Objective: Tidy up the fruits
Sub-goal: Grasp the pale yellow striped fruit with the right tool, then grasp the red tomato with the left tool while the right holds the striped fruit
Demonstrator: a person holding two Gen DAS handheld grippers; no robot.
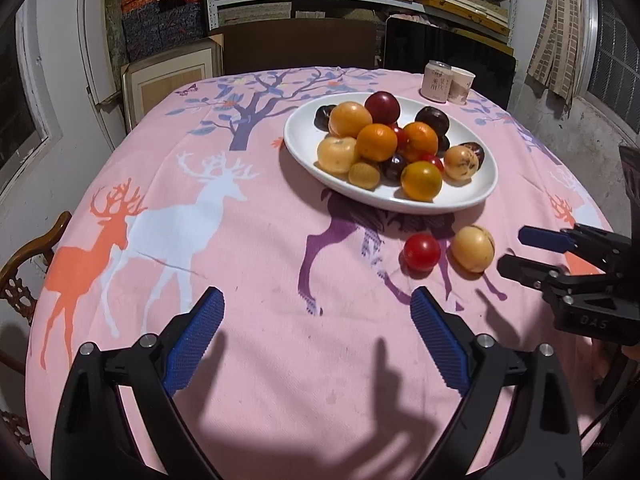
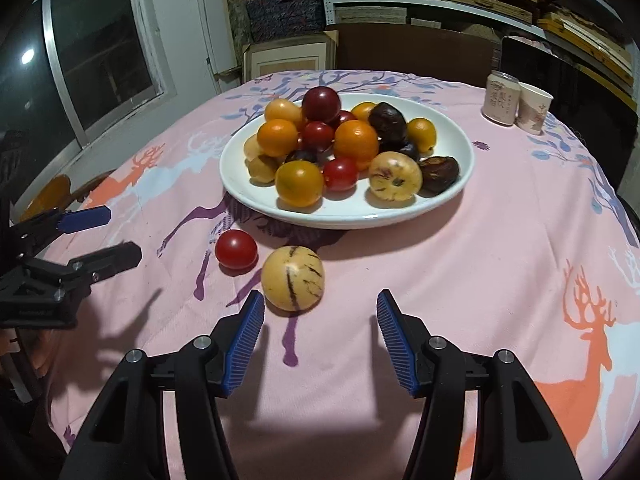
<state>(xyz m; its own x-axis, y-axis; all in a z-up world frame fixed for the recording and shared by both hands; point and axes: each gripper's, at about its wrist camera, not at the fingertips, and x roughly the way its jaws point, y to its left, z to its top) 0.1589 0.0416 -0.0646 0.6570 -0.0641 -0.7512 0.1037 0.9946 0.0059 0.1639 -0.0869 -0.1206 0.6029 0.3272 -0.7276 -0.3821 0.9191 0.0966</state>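
Note:
A white oval plate (image 1: pixel 304 140) (image 2: pixel 448 136) holds several orange, yellow, red and dark fruits. In front of it on the pink cloth lie a red tomato (image 1: pixel 421 252) (image 2: pixel 236 249) and a pale yellow striped fruit (image 1: pixel 473 248) (image 2: pixel 293 278). My left gripper (image 1: pixel 316 310) (image 2: pixel 108 236) is open wide over bare cloth, left of the tomato, nothing between its fingers. My right gripper (image 2: pixel 320 308) (image 1: pixel 516 250) is open too, its fingertips just short of the yellow fruit, not touching it.
A drink can (image 1: pixel 437 81) (image 2: pixel 501 98) and a paper cup (image 1: pixel 461 85) (image 2: pixel 534 109) stand at the table's far right. Wooden chair (image 1: pixel 28 256) at the left edge. Shelves with boxes behind the table.

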